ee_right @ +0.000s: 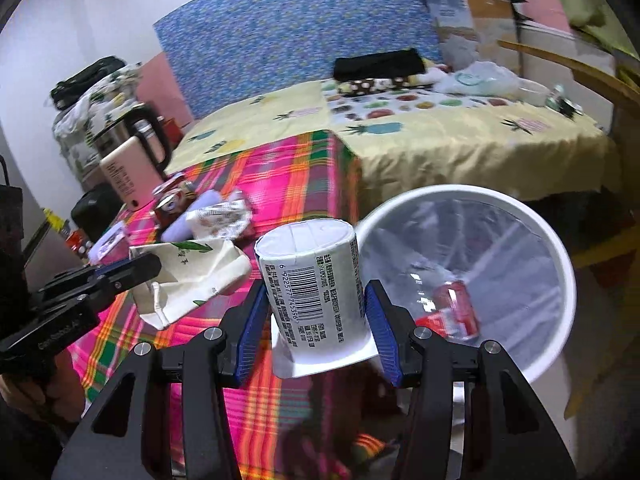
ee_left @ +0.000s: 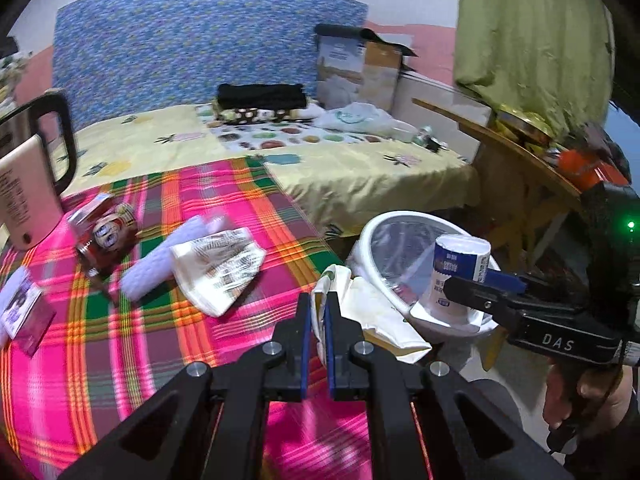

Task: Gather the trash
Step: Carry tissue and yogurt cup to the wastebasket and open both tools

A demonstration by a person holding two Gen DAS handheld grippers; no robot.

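My right gripper (ee_right: 316, 312) is shut on a white yogurt cup (ee_right: 316, 280), held upside down beside the rim of a white trash bin (ee_right: 560, 256) lined with clear plastic. The cup also shows in the left wrist view (ee_left: 456, 268), at the bin (ee_left: 376, 232). A crushed red can (ee_right: 452, 312) lies in the bin. My left gripper (ee_left: 318, 320) is shut on a cream paper carton (ee_left: 376, 312) at the edge of the pink plaid cloth; the carton also shows in the right wrist view (ee_right: 192, 272). More trash lies on the cloth: a printed paper wrapper (ee_left: 220, 264), a white roll (ee_left: 164, 260) and a crushed can (ee_left: 108, 232).
A kettle (ee_left: 32, 184) stands at the left of the plaid cloth (ee_left: 120, 360), with a small carton (ee_left: 20, 308) near it. A bed with a yellow sheet (ee_left: 360, 176) lies behind. A wooden table (ee_left: 520, 152) with clutter stands right of the bin.
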